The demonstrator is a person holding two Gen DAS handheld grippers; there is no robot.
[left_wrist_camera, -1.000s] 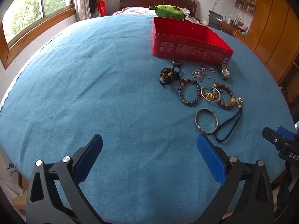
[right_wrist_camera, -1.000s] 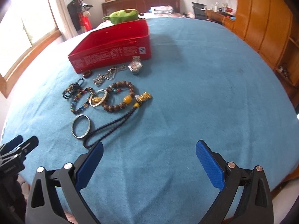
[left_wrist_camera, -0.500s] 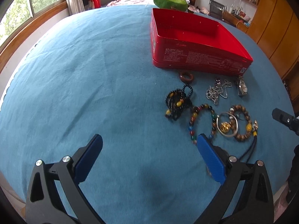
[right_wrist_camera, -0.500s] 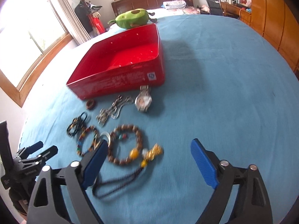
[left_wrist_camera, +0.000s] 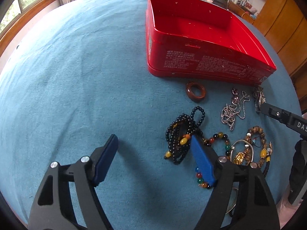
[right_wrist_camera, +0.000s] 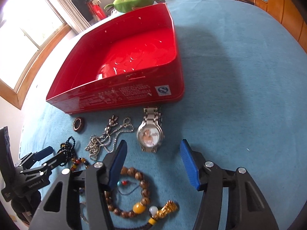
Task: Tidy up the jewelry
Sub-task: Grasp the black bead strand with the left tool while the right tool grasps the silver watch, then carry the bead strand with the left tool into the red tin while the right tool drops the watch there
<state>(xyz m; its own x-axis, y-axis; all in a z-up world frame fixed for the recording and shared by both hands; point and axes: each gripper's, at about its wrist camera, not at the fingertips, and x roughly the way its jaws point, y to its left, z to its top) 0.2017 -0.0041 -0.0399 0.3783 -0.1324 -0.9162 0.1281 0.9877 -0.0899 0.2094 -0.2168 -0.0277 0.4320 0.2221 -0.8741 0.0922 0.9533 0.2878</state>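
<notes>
Loose jewelry lies on a blue cloth (left_wrist_camera: 76,76) in front of an empty red tin box (left_wrist_camera: 191,65) (right_wrist_camera: 115,95). My left gripper (left_wrist_camera: 153,140) hangs low over the cloth with its jaws closing. A black bead bracelet (left_wrist_camera: 180,132) lies against the inner side of its right finger, not pinched. My right gripper (right_wrist_camera: 153,145) is also closing. The lower end of a silver watch (right_wrist_camera: 150,134) sits between its fingertips, untouched. The watch shows at the edge of the left wrist view (left_wrist_camera: 259,97).
Near the box lie a brown ring (left_wrist_camera: 195,92) (right_wrist_camera: 78,124) and a silver chain (left_wrist_camera: 232,109) (right_wrist_camera: 107,138). A coloured bead bracelet (left_wrist_camera: 220,140) and a wooden bead bracelet (right_wrist_camera: 142,184) sit closer. A green plush toy (right_wrist_camera: 134,0) lies behind the box.
Both grippers have moved forward and lower toward the jewelry and the red box. Both pairs of jaws have narrowed. The watch and black beads now lie at the fingertips.
</notes>
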